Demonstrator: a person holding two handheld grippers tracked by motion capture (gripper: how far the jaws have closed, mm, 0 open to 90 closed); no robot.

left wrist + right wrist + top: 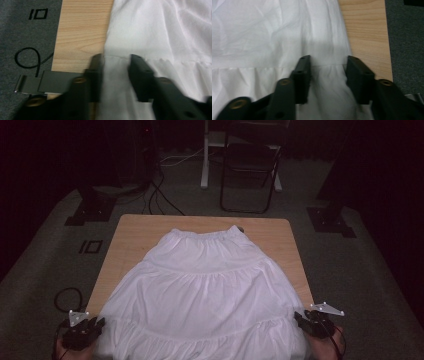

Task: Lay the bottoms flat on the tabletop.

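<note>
skirt: white tiered skirt (202,290) spread flat on the table, waistband at the far end, hem toward the person and hanging over the near edge
skirt waistband: gathered elastic band (205,234) near the far table edge, a strip of bare wood beyond it
skirt sides: flare outward toward the near end; at the near corners the cloth reaches the table's side edges
left gripper: left gripper (84,330) at the near-left corner of the skirt, hand below it at the frame bottom; in the left gripper view (116,75) the jaws stand apart with white cloth lying in the gap, left jaw right at the cloth's edge over the wood; cannot tell if the pads press the cloth
right gripper: right gripper (314,322) at the near-right corner of the skirt; in the right gripper view (328,77) the jaws are partway apart, a bunched fold of cloth rising between them, pads look off the cloth; grip not clear
table: light wooden table (130,232), bare wood on the far-left and far-right corners and along both sides of the upper skirt
open room: free wood strips left and right of the waistband; none at the near corners
floor: grey carpet (45,270) all round the table, black square mark (91,246) to the left, looped black cable (67,297) near the left gripper
background: black folding chair (250,170) beyond the far edge, well apart from the table; black stand bases (92,207) on the left and right
containers: cannot tell of any on the table
</note>
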